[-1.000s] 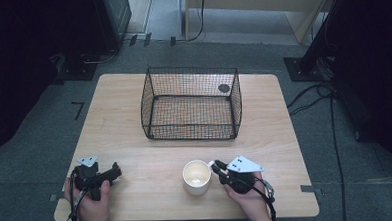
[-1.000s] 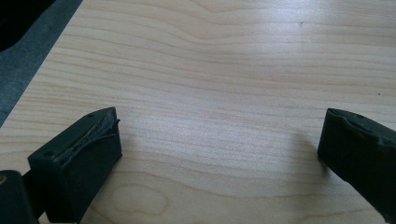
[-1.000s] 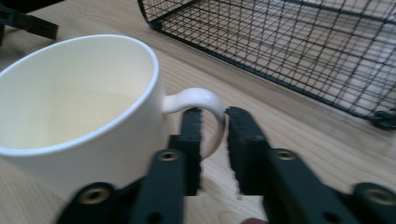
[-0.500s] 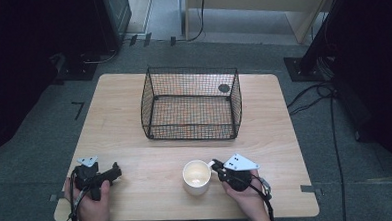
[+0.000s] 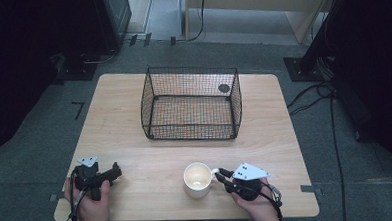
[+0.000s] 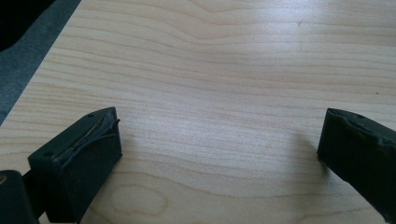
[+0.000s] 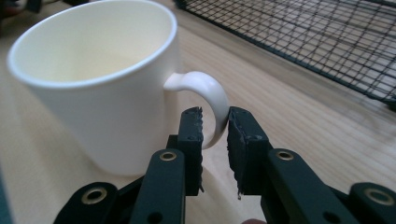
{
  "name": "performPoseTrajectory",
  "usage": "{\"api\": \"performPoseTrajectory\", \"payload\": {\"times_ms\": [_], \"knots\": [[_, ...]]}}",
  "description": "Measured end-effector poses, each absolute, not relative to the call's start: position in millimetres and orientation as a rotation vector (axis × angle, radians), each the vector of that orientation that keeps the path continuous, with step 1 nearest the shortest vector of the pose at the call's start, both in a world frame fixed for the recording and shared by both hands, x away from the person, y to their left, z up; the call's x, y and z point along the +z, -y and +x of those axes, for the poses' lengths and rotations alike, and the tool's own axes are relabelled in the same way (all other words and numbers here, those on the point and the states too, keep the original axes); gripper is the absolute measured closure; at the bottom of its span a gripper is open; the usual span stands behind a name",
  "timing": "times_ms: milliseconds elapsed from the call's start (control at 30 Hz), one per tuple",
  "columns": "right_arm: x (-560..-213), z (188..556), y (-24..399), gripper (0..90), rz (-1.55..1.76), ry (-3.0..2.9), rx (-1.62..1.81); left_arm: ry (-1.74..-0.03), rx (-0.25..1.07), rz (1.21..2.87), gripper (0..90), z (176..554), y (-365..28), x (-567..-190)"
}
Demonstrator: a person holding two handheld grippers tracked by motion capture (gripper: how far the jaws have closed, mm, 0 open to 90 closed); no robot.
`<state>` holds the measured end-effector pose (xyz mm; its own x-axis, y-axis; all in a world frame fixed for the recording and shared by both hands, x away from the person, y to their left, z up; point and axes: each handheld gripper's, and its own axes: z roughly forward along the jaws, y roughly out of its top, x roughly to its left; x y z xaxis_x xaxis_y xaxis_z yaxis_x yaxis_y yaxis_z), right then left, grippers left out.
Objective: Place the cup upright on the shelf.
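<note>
A white mug stands upright and empty near the table's front edge, its handle pointing right. My right gripper reaches in from the right at table height. The handle sits between its pads, and both pads touch it. Its jaws have just been opening slightly. My left gripper rests low over the front left of the table. Its jaws stand wide open with bare wood between them.
A black wire basket stands at the table's middle back with a small dark disc in its far right corner. The wooden tabletop ends just behind both hands. Cables and black stands lie on the floor at the right.
My right gripper has shifted a little toward the front edge beside the mug. The mug and my left gripper have stayed put.
</note>
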<state>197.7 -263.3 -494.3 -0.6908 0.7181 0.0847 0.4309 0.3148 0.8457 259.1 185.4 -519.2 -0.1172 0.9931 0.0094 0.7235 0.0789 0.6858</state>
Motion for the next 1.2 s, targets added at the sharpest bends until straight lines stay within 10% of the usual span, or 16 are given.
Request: {"api": "performPoseTrajectory", "payload": {"times_ms": [700,1200], "knots": [[-487,192,235,67.3,0.735,-2.516,1.476,-1.896,0.762,1.692,0.0,259,-185,-519],[-479,195,222,80.8,0.701,-2.486,1.419,-1.896,0.762,1.692,0.0,259,-185,-519]]}}
